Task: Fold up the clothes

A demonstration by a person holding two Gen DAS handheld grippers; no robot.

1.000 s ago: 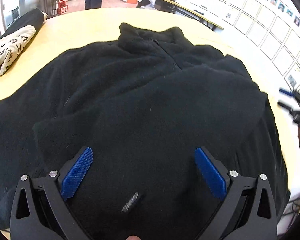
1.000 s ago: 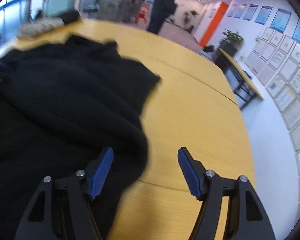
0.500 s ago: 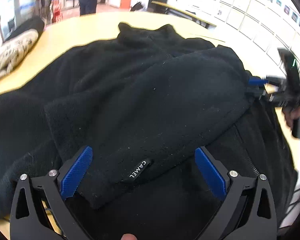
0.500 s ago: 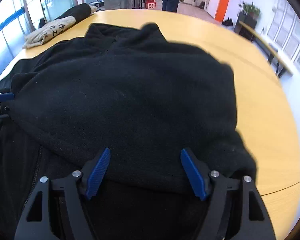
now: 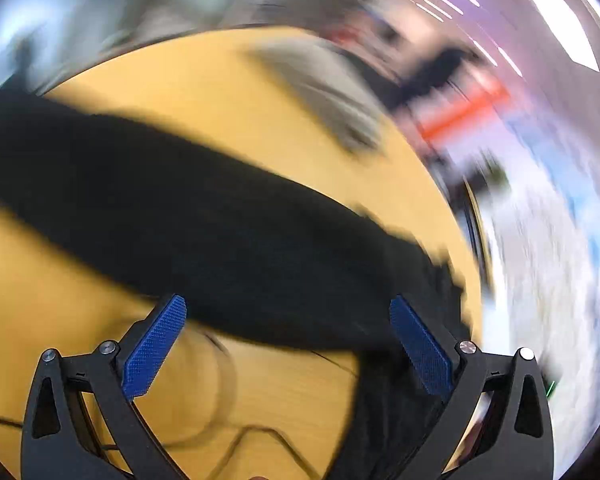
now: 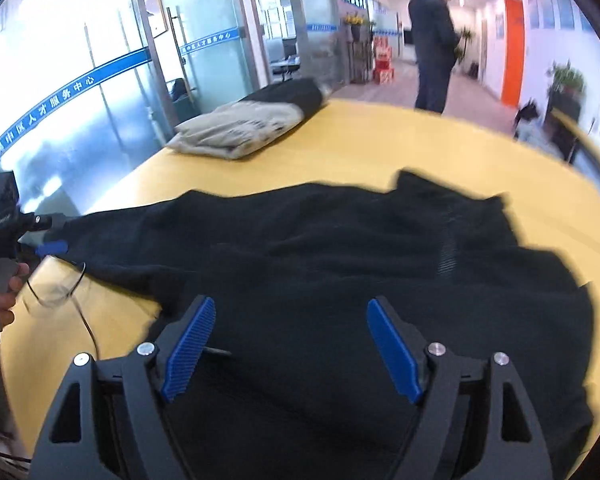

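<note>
A black fleece jacket (image 6: 340, 264) lies spread on the yellow table (image 6: 380, 140), collar at the far right, one sleeve stretched out to the left. My right gripper (image 6: 290, 344) is open and empty just above the jacket's near part. The left wrist view is blurred by motion: the black sleeve (image 5: 204, 216) runs across the table, and my left gripper (image 5: 288, 340) is open, its fingers apart at the sleeve's near edge. The left gripper also shows in the right wrist view (image 6: 50, 246) at the sleeve's end.
A folded beige garment with print (image 6: 240, 128) and a dark one (image 6: 296, 94) lie at the table's far left. A thin black cable (image 6: 80, 304) loops over the table by the sleeve. A person in dark clothes (image 6: 434, 44) stands beyond the table.
My left gripper has swung away from over the jacket's body to the left sleeve, its view now blurred. My right gripper has turned left and pulled back over the jacket.
</note>
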